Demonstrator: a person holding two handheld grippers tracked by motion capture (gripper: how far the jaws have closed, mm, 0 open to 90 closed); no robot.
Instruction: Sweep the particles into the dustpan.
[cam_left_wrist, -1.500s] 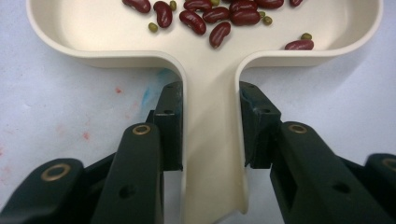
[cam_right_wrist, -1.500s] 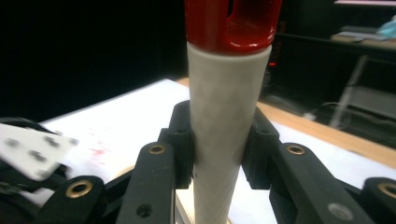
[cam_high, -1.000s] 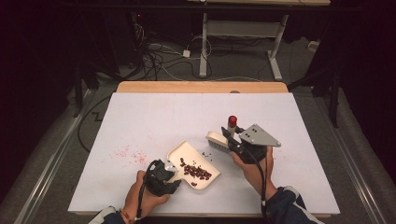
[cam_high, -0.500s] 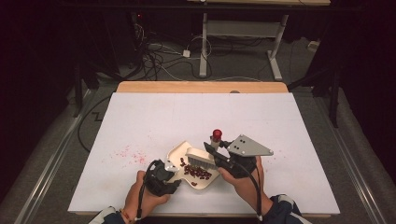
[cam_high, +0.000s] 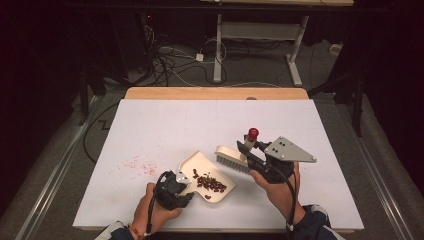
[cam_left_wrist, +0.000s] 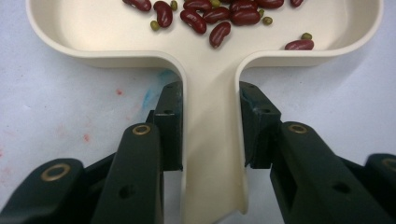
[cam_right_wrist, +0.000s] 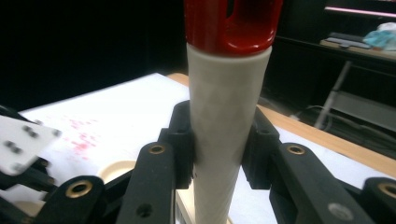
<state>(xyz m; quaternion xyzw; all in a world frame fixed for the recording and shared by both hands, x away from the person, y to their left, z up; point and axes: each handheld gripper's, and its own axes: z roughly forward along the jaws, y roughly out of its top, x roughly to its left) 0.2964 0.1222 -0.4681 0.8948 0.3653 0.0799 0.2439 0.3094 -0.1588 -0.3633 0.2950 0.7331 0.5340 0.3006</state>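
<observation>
high: brush (cam_high: 233, 159) in right gripper (cam_high: 248, 150), bristles just right of dustpan (cam_high: 196, 165), handle upright | left: left gripper (cam_left_wrist: 210, 126) clamps pan handle, beans (cam_left_wrist: 215, 16) ahead | right: jaws closed on brush handle (cam_right_wrist: 226, 126)

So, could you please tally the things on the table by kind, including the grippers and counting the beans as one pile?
Dustpan: 1
Brush: 1
Pile of beans, red with a few green: 1
Grippers: 2, the left gripper shut on the dustpan's handle, the right gripper shut on the brush's handle
Total: 5
</observation>
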